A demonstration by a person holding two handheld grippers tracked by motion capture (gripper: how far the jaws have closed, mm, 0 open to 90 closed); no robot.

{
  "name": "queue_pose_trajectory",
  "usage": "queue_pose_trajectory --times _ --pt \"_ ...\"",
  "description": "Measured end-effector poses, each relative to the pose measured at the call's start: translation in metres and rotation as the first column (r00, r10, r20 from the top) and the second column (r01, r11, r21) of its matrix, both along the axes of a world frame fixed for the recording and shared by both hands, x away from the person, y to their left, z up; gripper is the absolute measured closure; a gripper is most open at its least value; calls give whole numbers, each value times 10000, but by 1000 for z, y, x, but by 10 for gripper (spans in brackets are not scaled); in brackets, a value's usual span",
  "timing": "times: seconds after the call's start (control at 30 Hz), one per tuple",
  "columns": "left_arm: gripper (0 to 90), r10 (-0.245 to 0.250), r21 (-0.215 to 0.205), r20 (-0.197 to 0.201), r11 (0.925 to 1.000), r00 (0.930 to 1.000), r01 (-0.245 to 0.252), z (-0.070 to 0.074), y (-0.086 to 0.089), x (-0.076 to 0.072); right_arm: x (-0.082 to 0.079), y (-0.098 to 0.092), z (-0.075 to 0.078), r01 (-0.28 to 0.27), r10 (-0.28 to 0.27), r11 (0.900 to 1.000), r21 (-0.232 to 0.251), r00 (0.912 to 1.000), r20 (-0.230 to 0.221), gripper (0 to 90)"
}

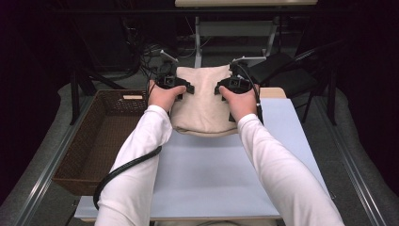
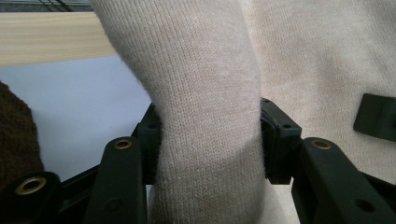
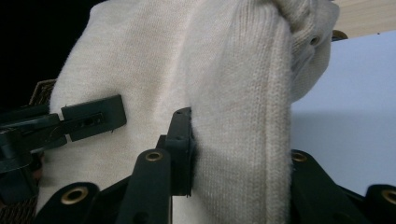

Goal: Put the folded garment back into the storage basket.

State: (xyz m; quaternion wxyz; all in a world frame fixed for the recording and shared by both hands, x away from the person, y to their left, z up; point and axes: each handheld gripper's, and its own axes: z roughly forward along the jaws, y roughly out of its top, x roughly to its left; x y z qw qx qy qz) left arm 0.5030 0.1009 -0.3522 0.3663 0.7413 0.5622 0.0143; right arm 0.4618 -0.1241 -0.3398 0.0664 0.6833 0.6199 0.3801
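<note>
**Sweater lifted, both grips thick**

While both grippers hold the sweater point(image 1: 203, 101), it hangs bunched just right of the basket point(image 1: 101, 136), its lower fold touching the mat point(image 1: 226, 174). Left gripper point(image 2: 210, 140) is clamped on a thick roll of knit; right gripper point(image 3: 233, 154) likewise. Risk: w/ such bulky bites, knit could creep out, or the sagging fold could drag on the mat and unfold.

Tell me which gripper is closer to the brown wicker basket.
The left gripper. It clamps the cream sweater on the side next to the basket; the right gripper holds the sweater's far side.
</note>
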Motion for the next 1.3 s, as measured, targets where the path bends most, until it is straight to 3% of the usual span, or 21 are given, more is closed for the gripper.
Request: queue_pose_trajectory --times 0.23,0.73,1.3 --pt "528 125 -130 98 9998 9999 -124 6 17 -2 -1 16 7 -132 133 9999 -66 9997 209 673" --pt "529 262 18 155 9997 9995 -262 16 61 -9 -5 63 16 -580 587 9982 -182 9974 408 673" --pt "529 496 135 24 9987 9988 -496 19 116 -23 -15 115 16 -1146 1153 9933 -177 9921 485 673"
